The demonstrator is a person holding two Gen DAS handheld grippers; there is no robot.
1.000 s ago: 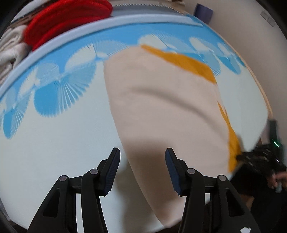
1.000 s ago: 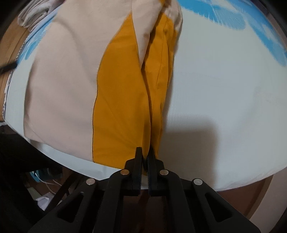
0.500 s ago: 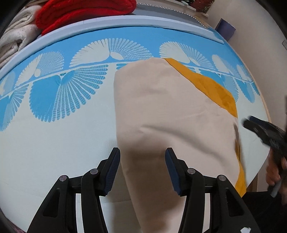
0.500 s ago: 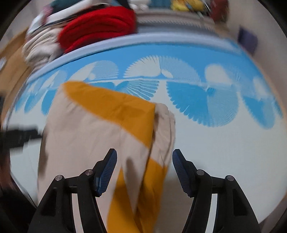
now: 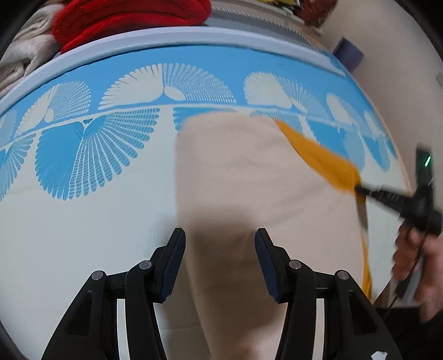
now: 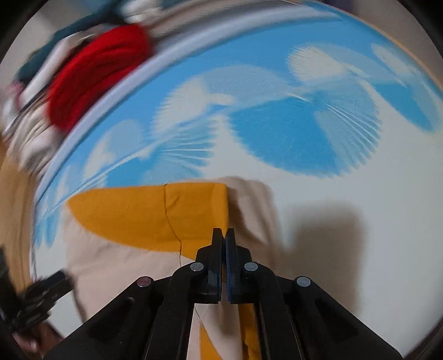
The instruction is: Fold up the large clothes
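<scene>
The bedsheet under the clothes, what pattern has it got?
The bedsheet is pale white with blue fan-shaped motifs, clearest in the left wrist view.

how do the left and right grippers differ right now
The left gripper stands open, its fingers either side of the beige garment's edge, gripping nothing. The right gripper is shut; its jaws have just closed at the garment's orange panel, apparently pinching it. Both are black and point down at the same garment.

One beige-and-orange garment [image 5: 238,177] lies on one blue-patterned sheet [image 5: 83,210]; behind the sheet, one red item [image 5: 130,19] (folded), two grippers.
</scene>
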